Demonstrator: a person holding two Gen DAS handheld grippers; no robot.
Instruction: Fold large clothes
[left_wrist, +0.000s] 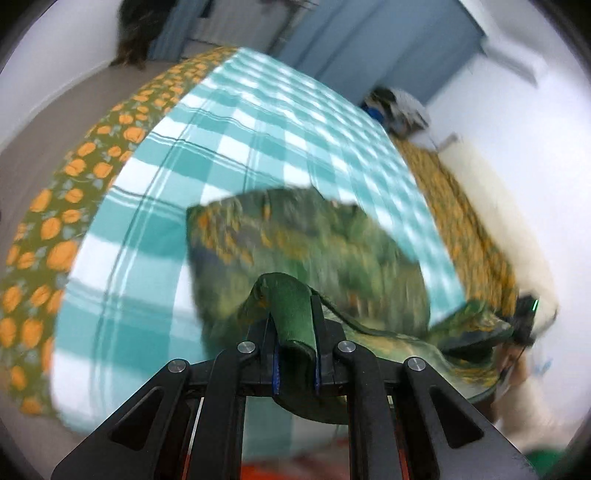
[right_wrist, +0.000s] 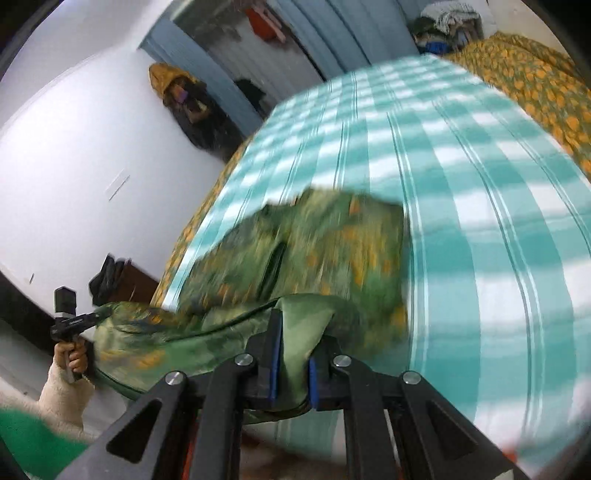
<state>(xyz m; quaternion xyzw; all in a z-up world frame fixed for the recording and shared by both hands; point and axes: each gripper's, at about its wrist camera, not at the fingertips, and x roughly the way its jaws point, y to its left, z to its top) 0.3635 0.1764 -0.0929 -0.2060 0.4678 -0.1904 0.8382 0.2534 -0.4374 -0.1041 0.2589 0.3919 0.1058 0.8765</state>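
Left wrist: one green garment (left_wrist: 295, 240), two grippers' jaws clamped on it.

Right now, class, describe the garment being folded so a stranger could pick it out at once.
Find the bed under the teal-and-white checked sheet. At its near edge, the green garment with orange print hangs pinched between the left gripper and right gripper. Unlike the orange-flowered bedspread lying flat beneath the sheet, it is lifted and shiny.

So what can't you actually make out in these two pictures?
- Green garment: blurred in both views; its type and print are unclear.
- Its far edge: hidden beneath itself, left view.
- Clutter pile by the wall: too small, right view.
- Right tongs: cut down to a glimpse, left view.
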